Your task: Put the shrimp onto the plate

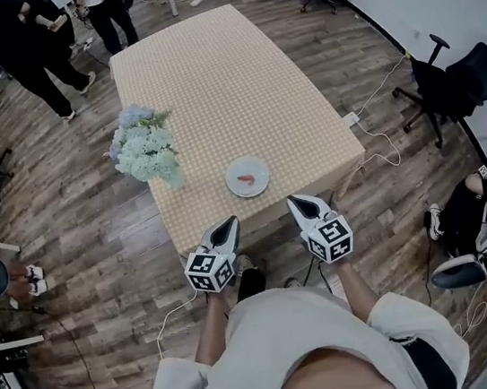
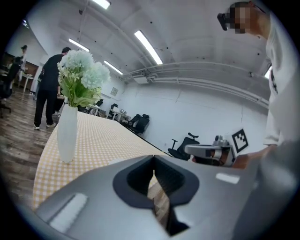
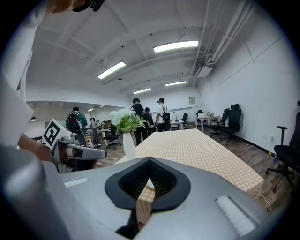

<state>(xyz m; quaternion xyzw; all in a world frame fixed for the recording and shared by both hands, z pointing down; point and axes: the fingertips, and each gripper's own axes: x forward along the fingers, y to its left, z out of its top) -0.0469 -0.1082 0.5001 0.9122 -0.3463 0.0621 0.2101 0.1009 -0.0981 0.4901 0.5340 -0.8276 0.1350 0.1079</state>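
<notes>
shrimp (image 1: pixel 247 179) lies on plate (image 1: pixel 259 169), small pink curl near its middle. plate sits near front edge of checked table (image 1: pixel 225 74). task looks done. left gripper (image 1: pixel 226 225): jaws pressed together, nothing between. right gripper (image 1: pixel 295 201): same, closed and empty. both hover off table's near edge, short of plate. flower vase (image 1: pixel 144 149) at left edge, apart from plate.

risks: careless swing of either gripper clips plate, slides it toward edge; left one could tip tall vase. shrimp tiny here, so overhang past rim hard to rule out.
</notes>
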